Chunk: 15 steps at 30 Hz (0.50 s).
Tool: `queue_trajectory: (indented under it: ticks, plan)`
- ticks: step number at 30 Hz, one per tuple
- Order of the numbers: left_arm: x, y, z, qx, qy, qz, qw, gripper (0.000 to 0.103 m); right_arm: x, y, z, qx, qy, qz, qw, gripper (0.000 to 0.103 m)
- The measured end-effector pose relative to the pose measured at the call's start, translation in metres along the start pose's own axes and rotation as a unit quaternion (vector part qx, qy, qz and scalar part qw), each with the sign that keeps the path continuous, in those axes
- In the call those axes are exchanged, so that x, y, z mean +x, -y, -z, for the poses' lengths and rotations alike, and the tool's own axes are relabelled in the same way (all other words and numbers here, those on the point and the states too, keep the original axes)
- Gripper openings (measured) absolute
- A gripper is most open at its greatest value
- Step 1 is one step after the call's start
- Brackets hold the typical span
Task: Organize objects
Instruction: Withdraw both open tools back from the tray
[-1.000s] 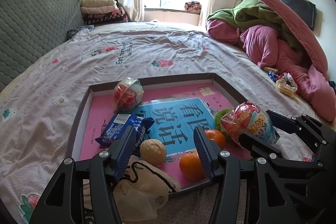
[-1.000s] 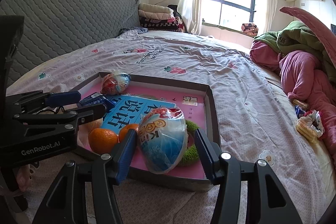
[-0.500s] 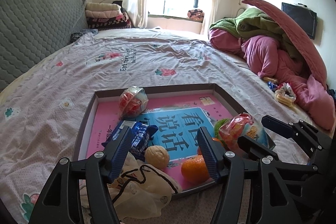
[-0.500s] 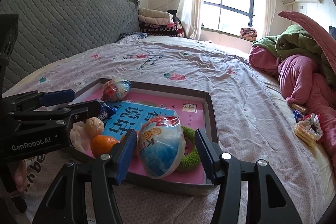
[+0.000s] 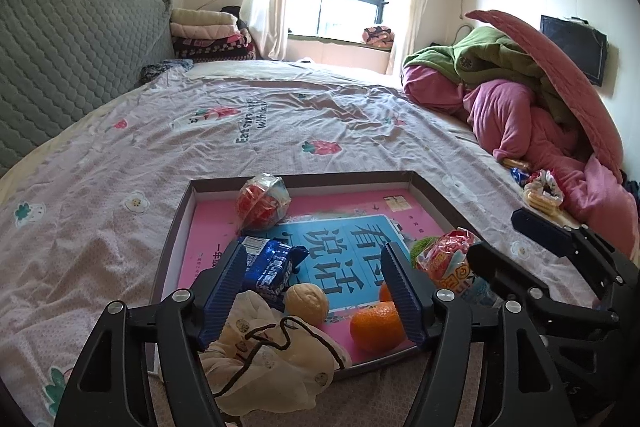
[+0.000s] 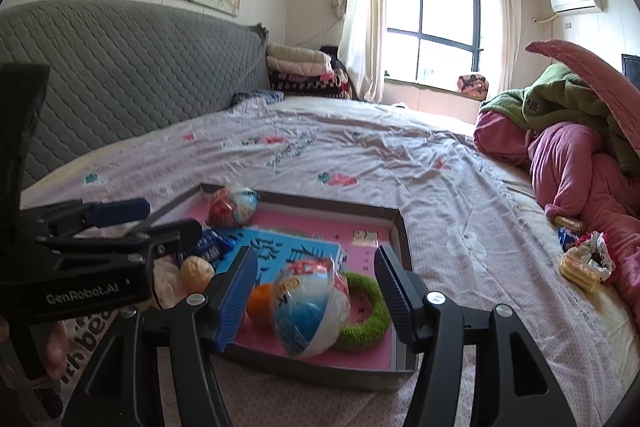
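A shallow box with a pink floor lies on the bed. It holds a wrapped red ball, a blue snack packet, a walnut, oranges and a green ring. A cream drawstring pouch hangs over its near edge. My left gripper is opening above the walnut and pouch, touching neither. My right gripper is opening too. A wrapped blue-and-white egg toy rests in the box between its fingers, clear of both pads.
A heap of pink and green quilts fills the bed's right side, with snack packs at its foot. A grey padded headboard runs along the left. Folded blankets are stacked near the window.
Both grippers' jaws have widened. The egg toy sits lower between the right fingers than a second ago. Both views have tilted up slightly.
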State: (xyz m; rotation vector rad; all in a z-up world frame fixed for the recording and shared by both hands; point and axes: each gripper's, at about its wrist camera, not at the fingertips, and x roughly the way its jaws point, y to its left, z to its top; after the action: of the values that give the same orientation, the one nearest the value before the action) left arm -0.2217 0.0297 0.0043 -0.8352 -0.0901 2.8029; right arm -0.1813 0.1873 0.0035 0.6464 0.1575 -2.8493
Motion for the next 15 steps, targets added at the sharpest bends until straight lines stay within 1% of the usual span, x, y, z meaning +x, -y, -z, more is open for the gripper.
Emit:
queue_trajectory:
  ticks: [4,7,9,12,15]
  plan:
    - [-0.004,-0.003,-0.001,-0.007,0.004,-0.001,1.0,0.072,-0.006,-0.002,-0.005,0.004,0.018,-0.006,1.0,0.067]
    - [-0.007,-0.005,-0.001,-0.009,0.01,-0.007,0.9999,0.073,-0.011,-0.004,-0.007,0.005,0.031,-0.006,0.999,0.068]
    - [-0.01,-0.006,-0.001,-0.01,0.011,-0.008,0.9999,0.077,-0.014,-0.004,-0.009,0.006,0.039,-0.004,0.999,0.069]
    - [-0.015,-0.005,0.0,-0.005,0.018,-0.011,0.9998,0.078,-0.019,-0.002,-0.01,0.013,0.05,-0.001,0.999,0.07]
    - [-0.02,-0.003,0.0,0.002,0.023,-0.015,0.9996,0.078,-0.027,0.001,-0.012,0.021,0.065,-0.001,0.998,0.076]
